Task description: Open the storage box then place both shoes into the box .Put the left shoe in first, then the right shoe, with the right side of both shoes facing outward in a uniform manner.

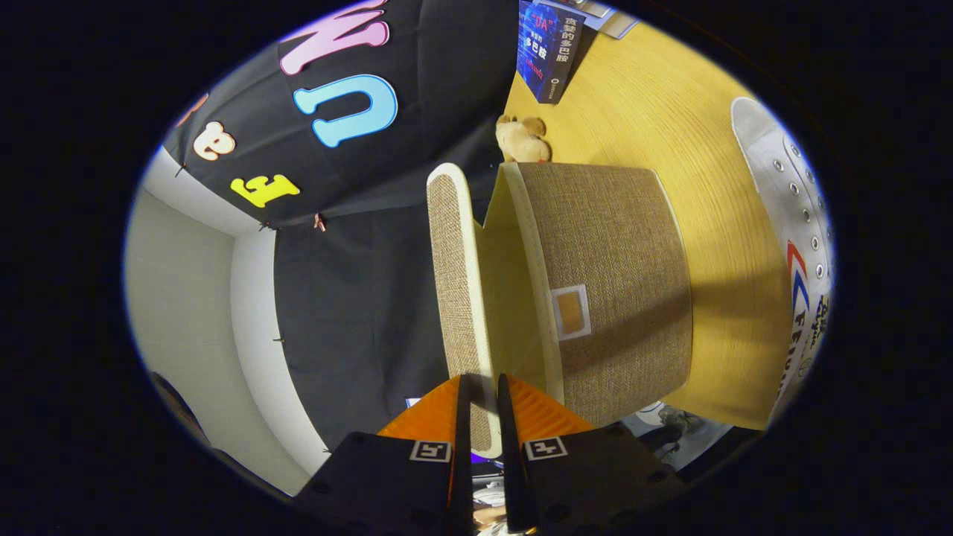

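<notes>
The gripper (484, 417), at the bottom centre of the frame, is closed to a narrow gap with the rim of the lid (456, 283) pinched between its two fingers. The lid stands lifted off the storage box (618, 290), which fills the middle of the frame, so a wedge of pale lining shows between them.

The box looks like fabric over stiff board: probably light, rigid enough to hold its shape, and coarse enough not to slip. The thin lid edge is the sensible place to hold, as the gripper does now; it may flex a little if twisted.

To the right of the box, a white shoe (800, 246) with metal eyelets lies on the wooden counter (670, 97). Beyond the box sit a small plush toy (523, 139) and, further up, a blue book (546, 48).
</notes>
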The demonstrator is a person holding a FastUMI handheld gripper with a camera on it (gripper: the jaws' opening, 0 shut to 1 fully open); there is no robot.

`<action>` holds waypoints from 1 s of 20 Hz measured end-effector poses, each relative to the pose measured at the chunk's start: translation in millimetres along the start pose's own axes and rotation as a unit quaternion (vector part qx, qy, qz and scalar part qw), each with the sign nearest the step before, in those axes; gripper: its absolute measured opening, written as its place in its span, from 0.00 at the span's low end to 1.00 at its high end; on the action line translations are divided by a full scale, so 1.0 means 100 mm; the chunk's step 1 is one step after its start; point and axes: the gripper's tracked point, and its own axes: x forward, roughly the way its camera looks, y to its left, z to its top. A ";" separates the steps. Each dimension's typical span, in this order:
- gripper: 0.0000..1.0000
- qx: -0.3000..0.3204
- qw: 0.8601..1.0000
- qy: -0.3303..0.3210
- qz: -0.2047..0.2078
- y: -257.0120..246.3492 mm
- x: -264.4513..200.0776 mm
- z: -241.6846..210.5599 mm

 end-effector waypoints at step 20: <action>0.05 -0.111 0.992 -0.027 -0.050 1.29 1.37 -0.27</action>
